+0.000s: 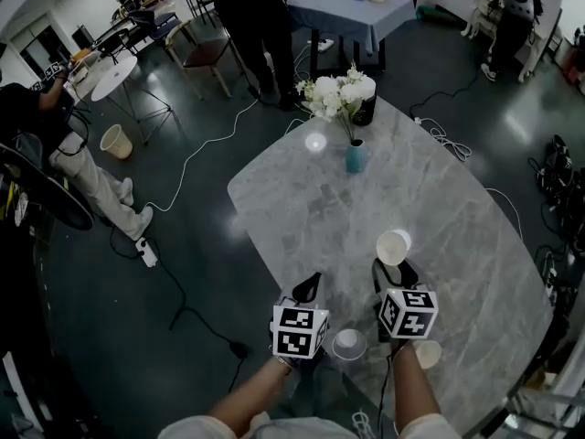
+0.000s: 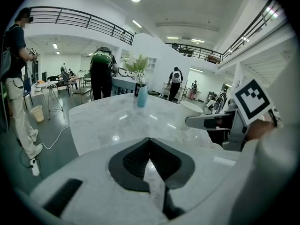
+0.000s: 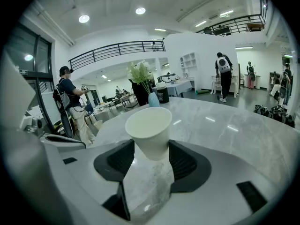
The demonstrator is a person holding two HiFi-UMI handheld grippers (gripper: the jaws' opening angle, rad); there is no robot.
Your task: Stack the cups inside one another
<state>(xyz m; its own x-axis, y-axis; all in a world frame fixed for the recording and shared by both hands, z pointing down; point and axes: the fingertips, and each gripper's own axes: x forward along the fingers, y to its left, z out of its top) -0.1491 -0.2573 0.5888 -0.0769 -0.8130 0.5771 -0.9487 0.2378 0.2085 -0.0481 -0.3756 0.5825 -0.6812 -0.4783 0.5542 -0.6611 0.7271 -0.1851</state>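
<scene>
My right gripper (image 1: 393, 266) (image 3: 151, 146) is shut on a white paper cup (image 1: 393, 246) (image 3: 150, 130), held upright just above the marble table (image 1: 448, 199), mouth up. A second white cup (image 1: 348, 343) stands on the table near me, between the two grippers. A third cup (image 1: 427, 353) sits at the table's near edge, partly hidden under the right gripper's marker cube. My left gripper (image 1: 311, 285) (image 2: 149, 139) is shut with nothing in it, its tips meeting, just left of the right one. In the left gripper view, the right gripper (image 2: 213, 122) shows at the right.
A blue vase with white flowers (image 1: 356, 156) (image 2: 142, 97) (image 3: 153, 99) and a black container (image 1: 366, 110) stand at the table's far end. People stand or sit beyond the table, cables run across the dark floor, and the table edge lies close on my left.
</scene>
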